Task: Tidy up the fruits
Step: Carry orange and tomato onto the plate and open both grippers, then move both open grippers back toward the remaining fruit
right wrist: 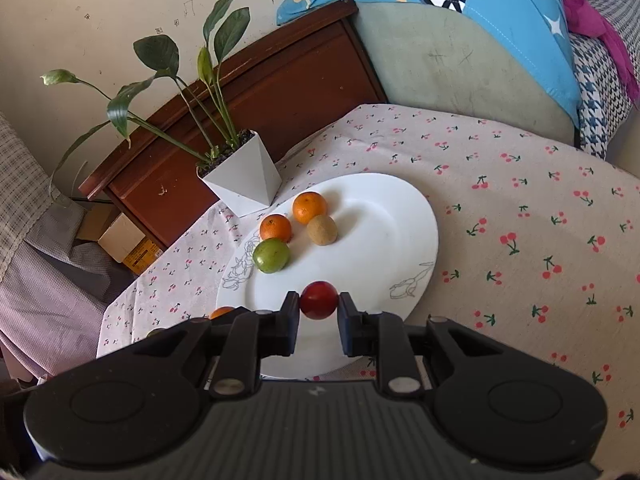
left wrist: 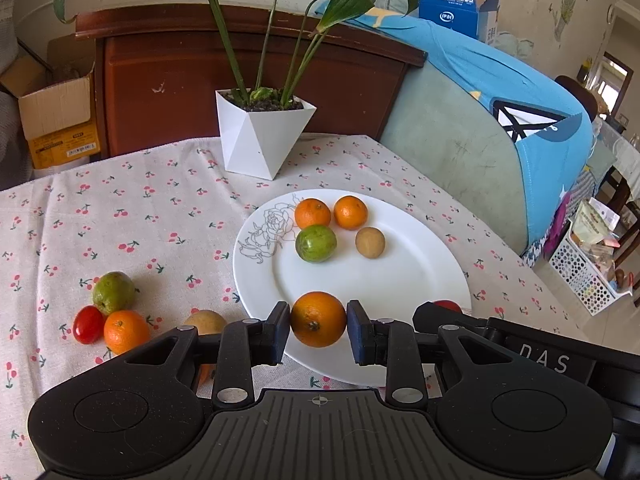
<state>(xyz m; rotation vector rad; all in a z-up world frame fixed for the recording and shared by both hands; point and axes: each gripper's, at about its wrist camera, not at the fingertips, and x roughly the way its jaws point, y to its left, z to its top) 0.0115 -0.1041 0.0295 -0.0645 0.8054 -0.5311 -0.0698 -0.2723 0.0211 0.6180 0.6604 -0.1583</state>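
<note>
My left gripper [left wrist: 318,320] is shut on an orange [left wrist: 318,319] above the near rim of the white plate [left wrist: 400,280]. My right gripper [right wrist: 319,305] is shut on a red cherry tomato [right wrist: 319,300] above the same plate [right wrist: 380,216]. On the plate lie two oranges [left wrist: 313,213] [left wrist: 350,211], a green fruit [left wrist: 316,243] and a tan round fruit [left wrist: 370,242]. On the cloth to the left lie a green fruit [left wrist: 113,292], a red tomato [left wrist: 88,324], an orange [left wrist: 126,331] and a tan fruit [left wrist: 206,322] partly hidden by my left gripper.
A white pot with a tall leafy plant [left wrist: 262,136] stands behind the plate. The table has a cherry-print cloth [left wrist: 140,208]. A brown wooden headboard [left wrist: 240,72] and a sofa with blue cloth [left wrist: 500,92] stand behind the table. The right gripper's body [left wrist: 520,344] shows beside the plate.
</note>
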